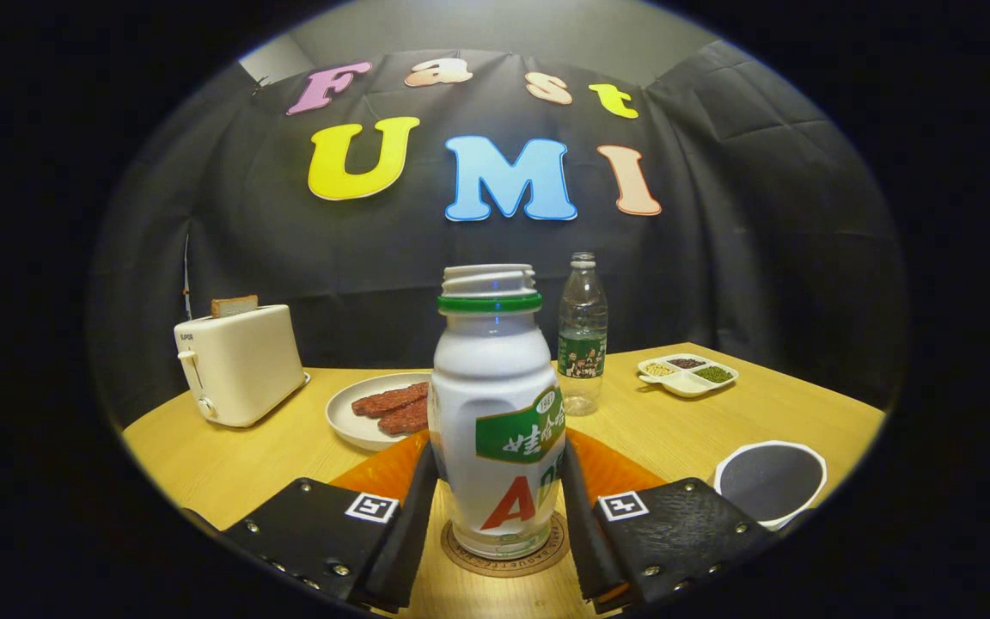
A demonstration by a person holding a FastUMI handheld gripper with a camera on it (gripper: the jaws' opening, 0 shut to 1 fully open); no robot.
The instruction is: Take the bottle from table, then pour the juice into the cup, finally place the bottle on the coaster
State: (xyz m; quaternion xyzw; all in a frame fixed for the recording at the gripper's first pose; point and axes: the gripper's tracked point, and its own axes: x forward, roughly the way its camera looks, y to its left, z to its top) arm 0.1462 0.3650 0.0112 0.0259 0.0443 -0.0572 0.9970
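Gripper view, everything placed from the white bottle (pixel 495 413): standing upright on the round coaster (pixel 505 559), long axis vertical, open uncapped mouth pointing straight up, green ring below the threads, label facing the camera. Sits between the two fingers of the gripper (pixel 499 516); fingers spread, one just beside each flank of the bottle, a thin gap showing on either side near the base, so no firm pinch visible. Coaster lying flat on the wooden table (pixel 229 464), its rim peeking out beneath the bottle's base. Behind the bottle's lower body, an orange mat (pixel 375 473) showing on both sides. To the right and nearer the camera, a white cup (pixel 770 481), upright, dark inside, well apart from the bottle. Behind and just right, a clear plastic water bottle (pixel 583 335), upright, with a green label. Farther right, a small divided dish (pixel 687 375) holding grains. Behind and left, a white plate (pixel 370 417) with reddish-brown slices. Farther left, a cream toaster (pixel 237 365) with a slice of bread (pixel 234 305) standing in its slot.
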